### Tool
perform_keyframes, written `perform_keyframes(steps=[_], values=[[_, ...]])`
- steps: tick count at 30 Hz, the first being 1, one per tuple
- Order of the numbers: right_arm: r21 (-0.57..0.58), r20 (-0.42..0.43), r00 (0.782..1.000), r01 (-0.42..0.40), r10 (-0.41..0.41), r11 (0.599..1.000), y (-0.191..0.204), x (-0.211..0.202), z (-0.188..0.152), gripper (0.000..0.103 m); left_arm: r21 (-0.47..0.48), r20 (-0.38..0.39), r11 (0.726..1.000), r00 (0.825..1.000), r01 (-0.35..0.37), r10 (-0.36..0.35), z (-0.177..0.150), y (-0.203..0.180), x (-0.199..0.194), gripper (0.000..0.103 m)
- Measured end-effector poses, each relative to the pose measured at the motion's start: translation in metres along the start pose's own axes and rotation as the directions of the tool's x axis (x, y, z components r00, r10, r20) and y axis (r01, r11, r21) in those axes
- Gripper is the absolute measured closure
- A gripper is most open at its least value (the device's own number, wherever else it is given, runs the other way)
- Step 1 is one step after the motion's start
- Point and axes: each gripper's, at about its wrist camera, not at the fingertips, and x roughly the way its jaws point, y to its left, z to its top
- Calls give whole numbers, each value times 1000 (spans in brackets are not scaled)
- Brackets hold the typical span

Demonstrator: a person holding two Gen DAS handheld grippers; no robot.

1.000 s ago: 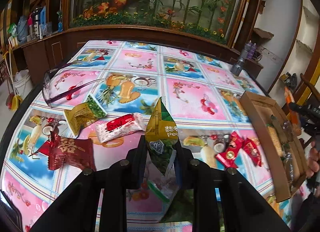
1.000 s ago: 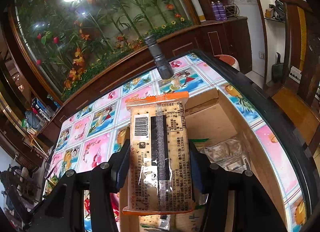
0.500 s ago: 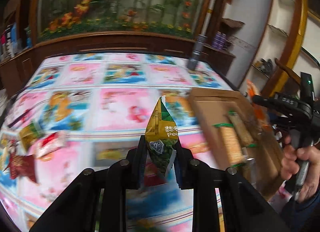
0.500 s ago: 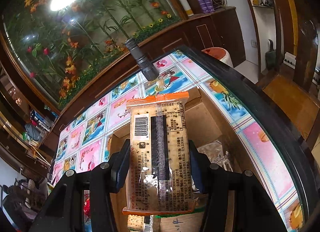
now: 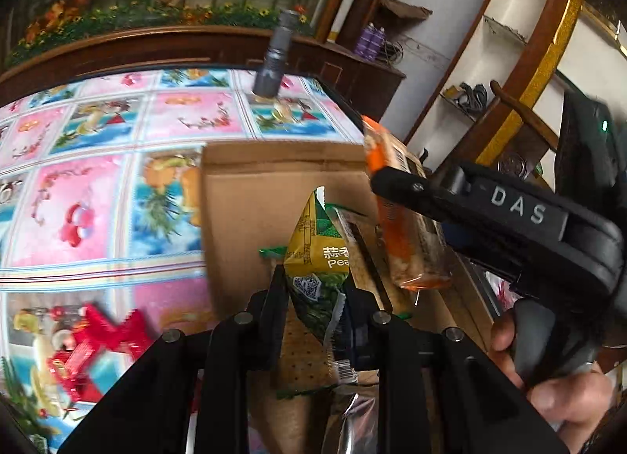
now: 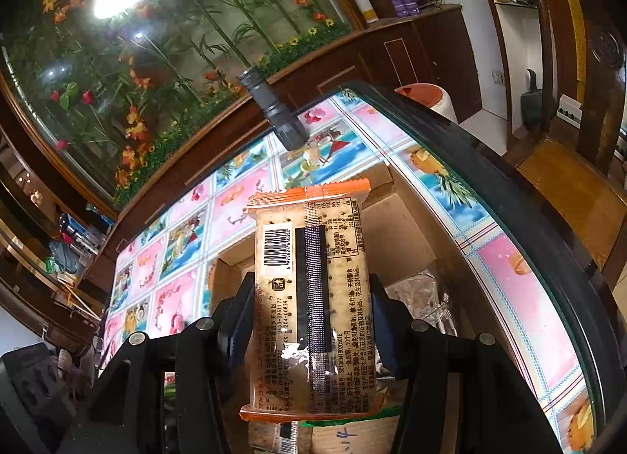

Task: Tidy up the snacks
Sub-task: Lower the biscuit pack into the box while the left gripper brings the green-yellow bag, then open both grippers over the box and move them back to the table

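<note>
My left gripper [image 5: 315, 285] is shut on a small green and yellow pea snack packet [image 5: 319, 258], held over the open cardboard box [image 5: 250, 195]. Cracker packs with green trim [image 5: 368, 254] lie in the box below it. My right gripper [image 6: 309, 309] is shut on a tall cracker pack with orange ends [image 6: 313, 297], held upright above the same cardboard box [image 6: 403, 234]. In the left wrist view the right gripper's black body [image 5: 509, 227] and its cracker pack [image 5: 403, 227] hang over the box's right side, with a hand [image 5: 556, 387] on the handle.
Red wrapped candies [image 5: 94, 340] lie on the colourful tablecloth [image 5: 78, 195] left of the box. A dark flashlight [image 6: 274, 109] stands upright at the table's far edge. The table's dark rim [image 6: 509, 195] runs along the right, a wooden chair [image 6: 576, 187] beyond it.
My left gripper has swung right with the pea packet, from over the loose snacks to above the box. The right gripper has shifted only slightly, still holding its cracker pack.
</note>
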Motion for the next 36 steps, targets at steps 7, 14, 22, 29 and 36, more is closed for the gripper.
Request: perform_keyframes(steps=[7,14,22,29,36], values=[[-32,-13,999,36,-37,999,5,7,-3,46,6,-26,1000,1000,11,-11,-6,5,10,80],[-98,-11,997,79,-80,992,15,12,-9,46,12,-16,1000,1000,-8,8,-7,8,11,80],[-146,-1,996,89,-90,985,23,15,-12,46,19,-6,1000,1000,-21,21,-8,8,10,80],[-129,-4,997,73,-74,989,23,14,-10,43,20,16,999,999,-35,35,-9,7,6,59],[-101,33,999,36,-32,994,20,3,-6,42,28,55,999,998,-36,34,-6,3,-7,50]])
